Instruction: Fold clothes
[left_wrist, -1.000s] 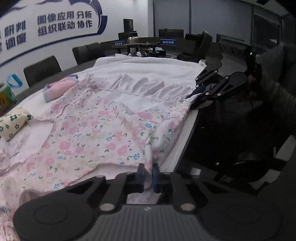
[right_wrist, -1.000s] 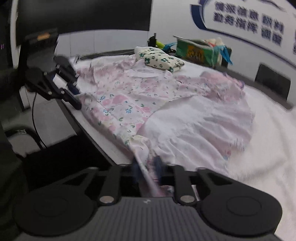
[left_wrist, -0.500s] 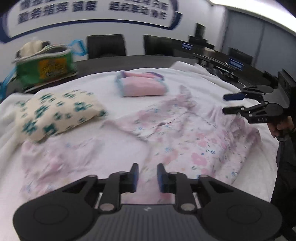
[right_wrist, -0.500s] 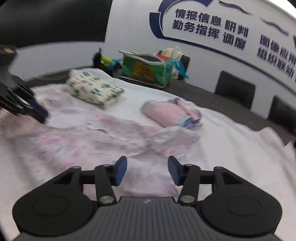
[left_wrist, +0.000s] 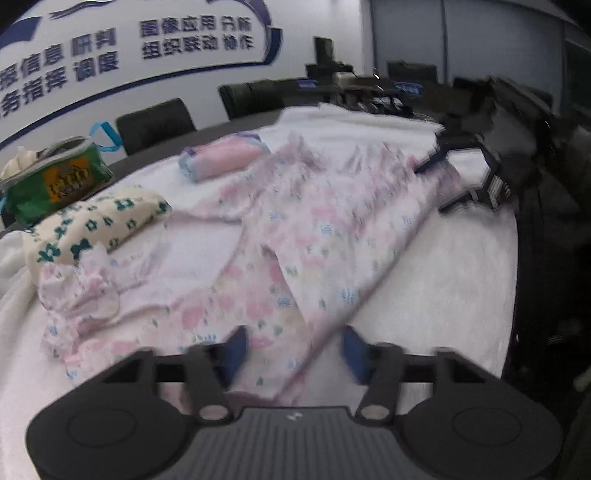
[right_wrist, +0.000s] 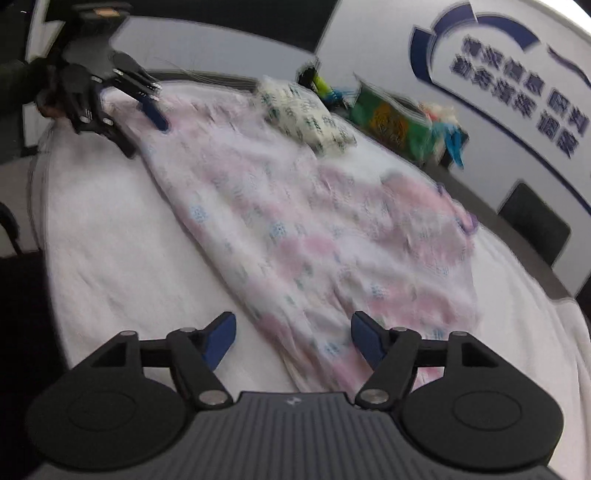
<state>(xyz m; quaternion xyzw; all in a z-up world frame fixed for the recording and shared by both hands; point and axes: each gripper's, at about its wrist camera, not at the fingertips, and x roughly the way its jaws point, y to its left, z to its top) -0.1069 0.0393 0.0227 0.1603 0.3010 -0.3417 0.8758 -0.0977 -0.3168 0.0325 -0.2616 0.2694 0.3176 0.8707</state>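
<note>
The left tool (left_wrist: 293, 349) has its blue-padded fingers (left_wrist: 233, 349) spread wide apart, holding nothing. The right tool (right_wrist: 293, 338) is likewise spread wide, its fingers (right_wrist: 220, 338) gripping nothing.

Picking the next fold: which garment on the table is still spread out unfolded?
The pink floral garment, lying open below both sets of open jaws. The green-patterned cream one and the plain pink one are already folded bundles.

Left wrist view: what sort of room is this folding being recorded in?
Most likely an office meeting room. Dark office chairs line a long table covered in white cloth, blue Chinese lettering runs across the wall, and blue name placards stand at the far end.
</note>
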